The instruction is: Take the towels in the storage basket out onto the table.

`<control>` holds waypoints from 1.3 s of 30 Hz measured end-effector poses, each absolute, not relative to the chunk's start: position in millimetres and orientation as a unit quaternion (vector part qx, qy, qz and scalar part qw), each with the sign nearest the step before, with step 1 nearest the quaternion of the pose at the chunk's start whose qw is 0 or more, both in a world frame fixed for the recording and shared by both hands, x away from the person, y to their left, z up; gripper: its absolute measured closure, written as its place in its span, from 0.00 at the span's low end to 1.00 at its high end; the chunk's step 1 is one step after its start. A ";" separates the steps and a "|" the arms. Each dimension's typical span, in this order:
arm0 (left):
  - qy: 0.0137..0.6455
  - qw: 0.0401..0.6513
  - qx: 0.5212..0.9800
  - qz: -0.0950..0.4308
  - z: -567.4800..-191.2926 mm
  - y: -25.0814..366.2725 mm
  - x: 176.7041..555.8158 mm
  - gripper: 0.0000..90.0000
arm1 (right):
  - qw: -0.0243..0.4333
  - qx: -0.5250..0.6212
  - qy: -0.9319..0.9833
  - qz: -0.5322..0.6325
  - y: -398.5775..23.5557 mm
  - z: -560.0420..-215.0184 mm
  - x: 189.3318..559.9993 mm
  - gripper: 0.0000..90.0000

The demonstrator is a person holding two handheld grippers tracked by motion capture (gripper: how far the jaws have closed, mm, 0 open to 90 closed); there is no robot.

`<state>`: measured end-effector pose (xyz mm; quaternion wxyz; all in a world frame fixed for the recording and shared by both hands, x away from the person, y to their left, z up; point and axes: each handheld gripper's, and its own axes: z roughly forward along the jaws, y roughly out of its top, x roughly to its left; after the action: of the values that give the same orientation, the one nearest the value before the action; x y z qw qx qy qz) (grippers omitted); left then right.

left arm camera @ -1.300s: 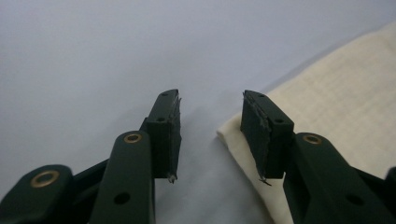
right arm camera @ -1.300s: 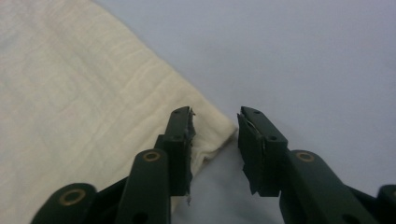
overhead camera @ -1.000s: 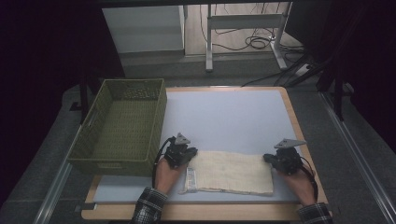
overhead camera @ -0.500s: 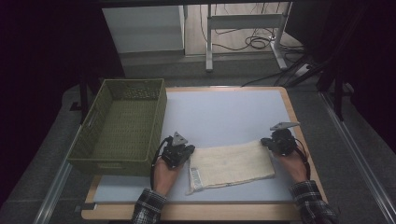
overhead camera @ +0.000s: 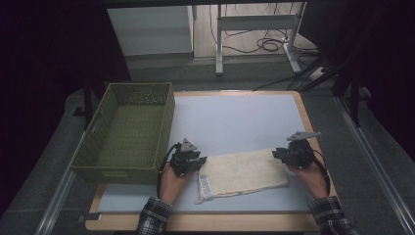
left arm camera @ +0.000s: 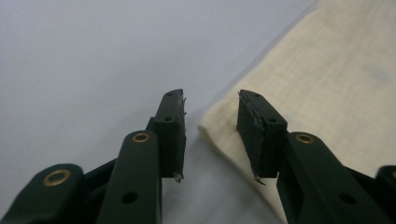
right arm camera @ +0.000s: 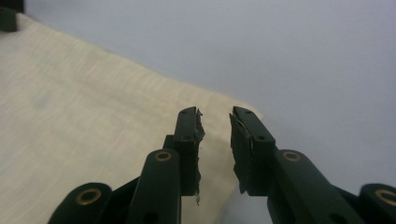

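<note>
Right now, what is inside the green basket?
The green basket looks empty: its woven floor and inner walls show bare. The strip just behind its near wall is hidden from the high view.

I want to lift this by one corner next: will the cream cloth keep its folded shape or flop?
The cream cloth would probably flop: it is thin woven fabric lying flat on the table, with a soft rounded corner in the left gripper view. Its folded layers would likely fall open. It looks light, and its coarse weave should not slip much between the pads.
</note>
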<state>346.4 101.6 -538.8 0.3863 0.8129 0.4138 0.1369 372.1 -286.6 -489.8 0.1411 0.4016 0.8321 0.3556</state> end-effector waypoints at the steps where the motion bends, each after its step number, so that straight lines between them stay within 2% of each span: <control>1: 0.414 0.382 0.815 0.139 -540.0 101.6 347.0 0.67 | 0.139 0.399 0.834 0.355 -285.2 -489.8 369.0 0.78; 6: 0.413 0.391 0.811 0.136 -543.8 103.8 349.2 0.60 | 0.127 0.388 0.841 0.355 -277.6 -492.6 352.6 0.73; 20: 0.408 0.391 0.814 0.135 -545.1 104.4 349.8 0.58 | 0.110 0.355 0.860 0.349 -247.5 -498.1 321.3 0.61; 25: 0.408 0.392 0.814 0.134 -545.3 104.6 349.9 0.58 | 0.095 0.331 0.871 0.352 -225.3 -501.5 310.3 0.62; 32: 0.407 0.392 0.814 0.135 -545.4 104.6 349.8 0.58 | 0.060 0.270 0.892 0.358 -176.3 -503.6 292.6 0.71; 39: 0.408 0.393 0.813 0.134 -545.5 104.7 349.8 0.58 | 0.034 0.233 0.904 0.357 -140.4 -508.7 285.6 0.75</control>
<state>349.8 104.7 -545.5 0.3926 0.8135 0.4076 0.1343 285.6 -140.4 -508.7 0.0344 0.2333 0.9038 0.3572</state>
